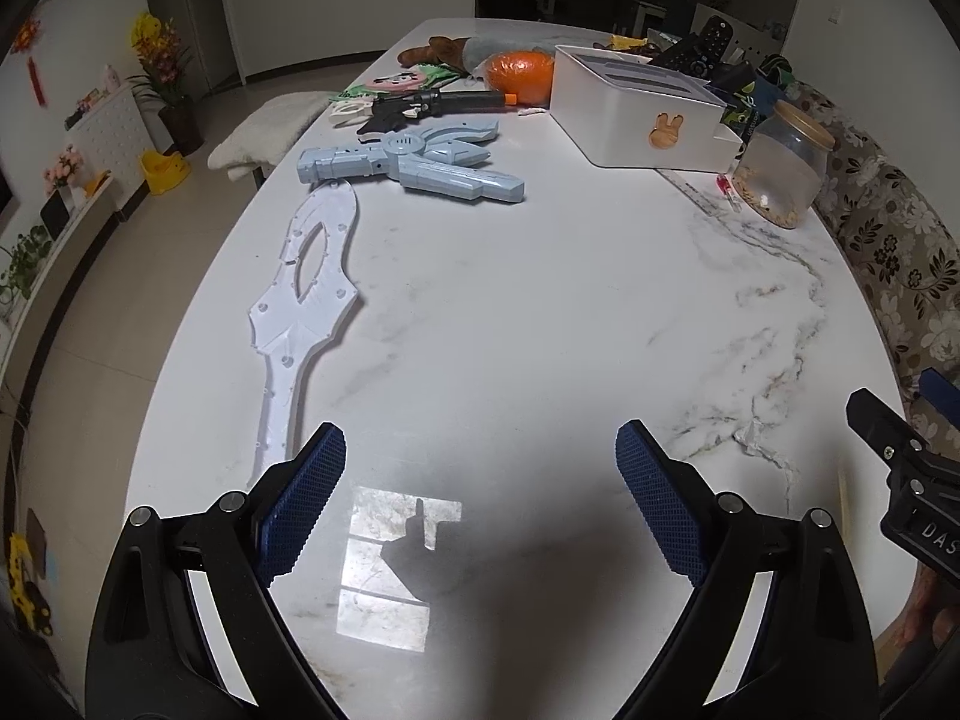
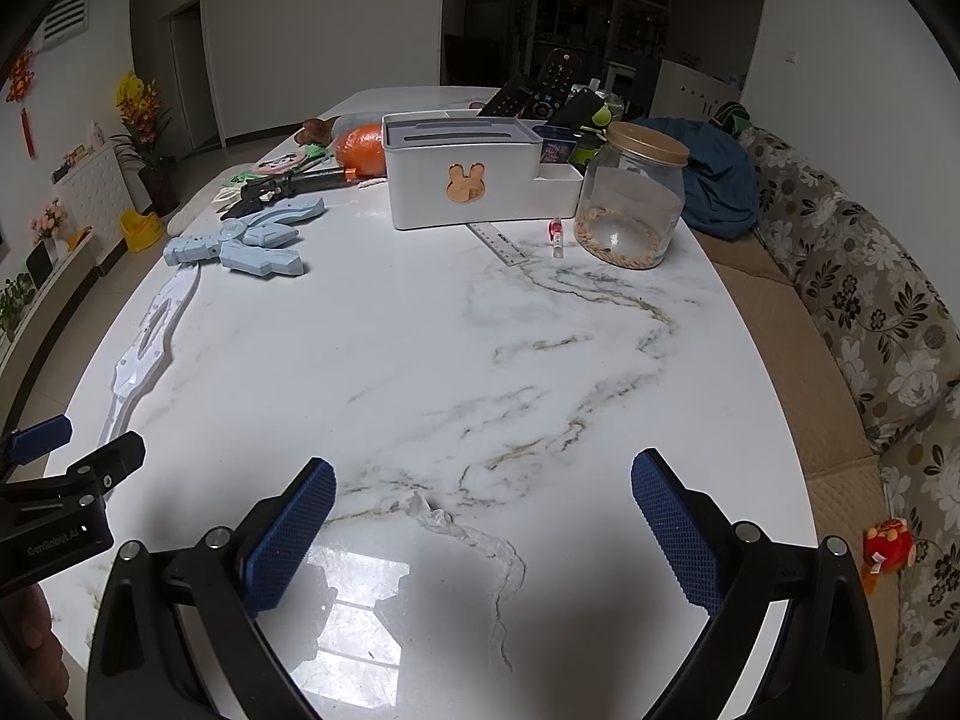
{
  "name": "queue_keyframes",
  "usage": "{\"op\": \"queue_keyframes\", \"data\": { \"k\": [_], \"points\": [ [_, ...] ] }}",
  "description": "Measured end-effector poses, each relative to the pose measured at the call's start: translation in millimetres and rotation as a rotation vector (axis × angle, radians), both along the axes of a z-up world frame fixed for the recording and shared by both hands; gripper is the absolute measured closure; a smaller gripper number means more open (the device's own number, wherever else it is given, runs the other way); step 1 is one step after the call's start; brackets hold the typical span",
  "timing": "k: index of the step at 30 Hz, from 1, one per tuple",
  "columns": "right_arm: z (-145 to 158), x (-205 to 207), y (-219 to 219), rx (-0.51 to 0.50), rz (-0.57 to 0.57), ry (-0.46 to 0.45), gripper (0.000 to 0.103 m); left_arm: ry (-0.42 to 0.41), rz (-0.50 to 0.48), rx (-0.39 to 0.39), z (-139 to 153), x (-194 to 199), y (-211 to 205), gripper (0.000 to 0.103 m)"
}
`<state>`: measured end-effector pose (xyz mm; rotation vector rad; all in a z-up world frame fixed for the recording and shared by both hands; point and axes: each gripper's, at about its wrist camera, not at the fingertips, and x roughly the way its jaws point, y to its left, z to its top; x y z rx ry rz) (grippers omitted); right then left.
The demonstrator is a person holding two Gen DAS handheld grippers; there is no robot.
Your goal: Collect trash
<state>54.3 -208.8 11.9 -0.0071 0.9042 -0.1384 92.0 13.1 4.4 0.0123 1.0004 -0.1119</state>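
Left wrist view: our left gripper (image 1: 480, 498) hangs over the marble table (image 1: 540, 312), jaws spread wide, nothing between them. Clear crumpled wrapper (image 1: 762, 447), the trash, lies just off its right finger; a thin wooden stick (image 1: 847, 501) lies further right, by the table edge. White toy blade (image 1: 306, 300) lies ahead to the left.

Right wrist view: our right gripper (image 2: 483, 531), jaws equally wide and empty, frames the wrapper (image 2: 474, 534), nearer its left finger. Risks, as we judge them: the thin film may slide on polished stone or slip the pads; its trailing strand may escape the pinch; both grippers converging may collide.
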Motion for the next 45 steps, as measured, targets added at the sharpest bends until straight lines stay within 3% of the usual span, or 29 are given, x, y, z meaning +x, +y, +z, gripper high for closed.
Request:
{"op": "queue_keyframes", "data": {
  "k": [8, 15, 45],
  "points": [
    [-3, 0, 1, -0.004, 0.004, 0.005, 0.006, 0.021, -0.047, -0.092, 1, -2, -3, 0.008],
    [-5, -1, -2, 0.006, -0.01, 0.007, 0.006, -0.026, -0.049, -0.041, 6, -6, -7, 0.008],
    [-5, -3, -6, 0.006, -0.022, 0.005, 0.006, 0.017, -0.032, -0.011, -6, -6, -5, 0.008]
  ]
}}
